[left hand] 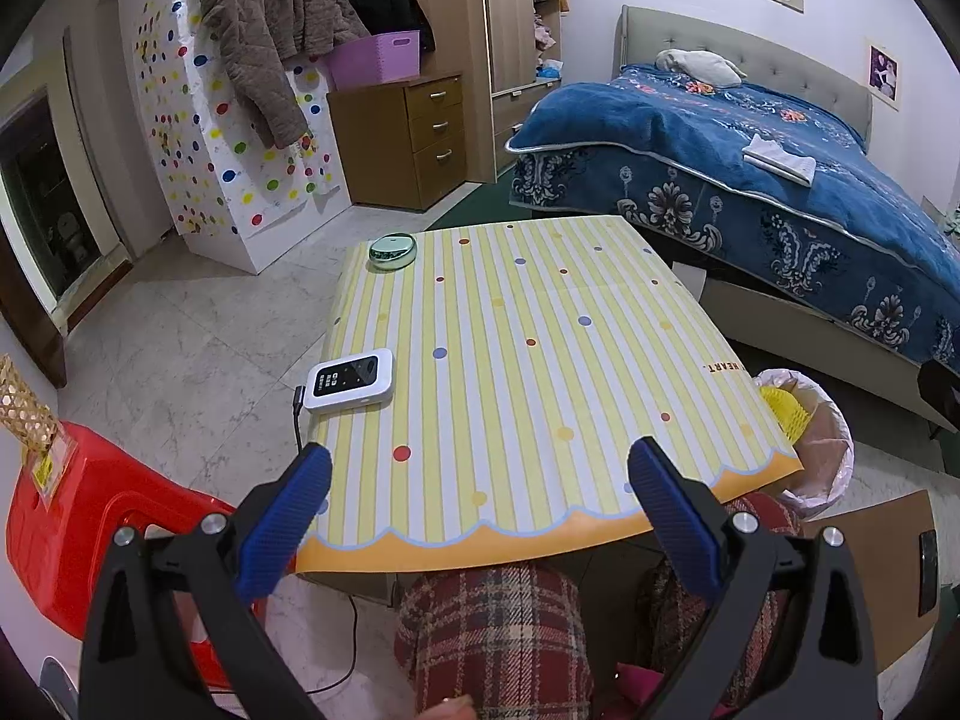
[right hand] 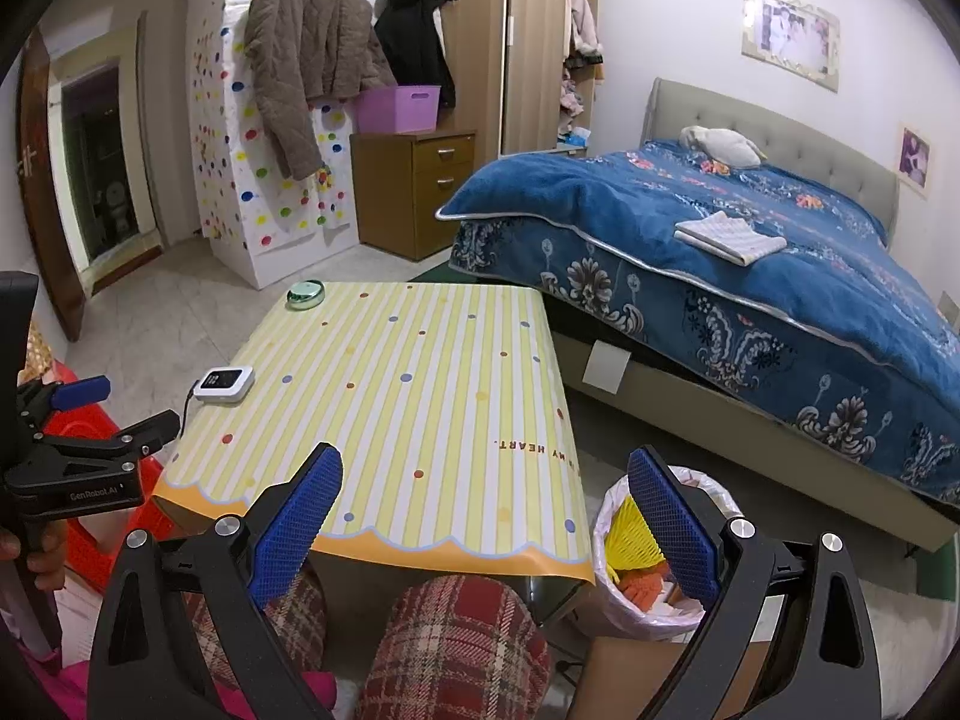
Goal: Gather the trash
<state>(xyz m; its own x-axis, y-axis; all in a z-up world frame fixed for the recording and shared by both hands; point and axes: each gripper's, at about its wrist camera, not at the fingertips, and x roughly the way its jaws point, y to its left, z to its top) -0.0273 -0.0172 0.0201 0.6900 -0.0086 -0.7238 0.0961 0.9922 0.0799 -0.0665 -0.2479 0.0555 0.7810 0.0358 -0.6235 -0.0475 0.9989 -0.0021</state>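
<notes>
Above the near edge of the striped bench (left hand: 540, 330), my left claw (left hand: 480, 468) and right claw (right hand: 486, 480) both gape empty, the lined trash bin (right hand: 612, 540) just beside its right corner.

Trash bin (right hand: 654, 618) beside the bench's near right corner: contents partly hidden by the right gripper's blue pad; in the left wrist view the bench (left hand: 540, 360) edge covers its left side. Red stool (left hand: 90, 516) off the bench's near left corner cut by the frame edge and gripper body. White device's (left hand: 349, 381) screen markings too small to read.
</notes>
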